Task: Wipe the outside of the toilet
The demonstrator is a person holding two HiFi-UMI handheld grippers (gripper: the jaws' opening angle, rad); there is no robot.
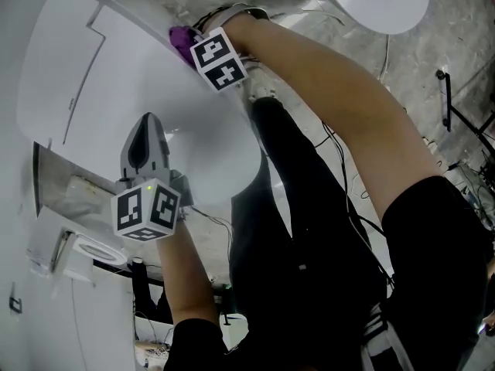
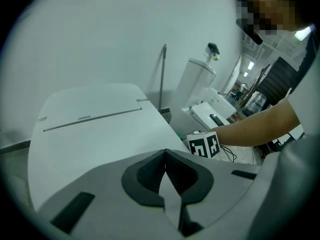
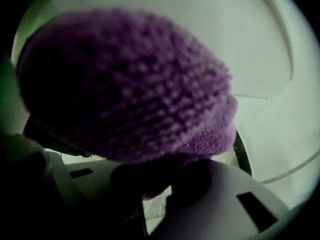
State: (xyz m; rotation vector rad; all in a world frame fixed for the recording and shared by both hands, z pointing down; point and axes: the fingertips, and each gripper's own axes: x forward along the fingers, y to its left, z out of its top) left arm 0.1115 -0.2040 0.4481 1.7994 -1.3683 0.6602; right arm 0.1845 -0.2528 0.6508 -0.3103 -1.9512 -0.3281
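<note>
Right gripper (image 1: 203, 46) clenched on a purple cloth (image 1: 179, 37) at the far edge of the toilet (image 1: 116, 83); left gripper (image 1: 145, 132), jaws together and empty, nearer.

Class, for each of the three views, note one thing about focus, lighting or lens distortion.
Head view: evenly lit, wide-angle lens bows the toilet. Left gripper view: dark vignette round the frame, the left gripper sharp, jaws shut. Right gripper view: the purple cloth held by the right gripper sits too close, blurred and dim, shadowing the jaws.
</note>
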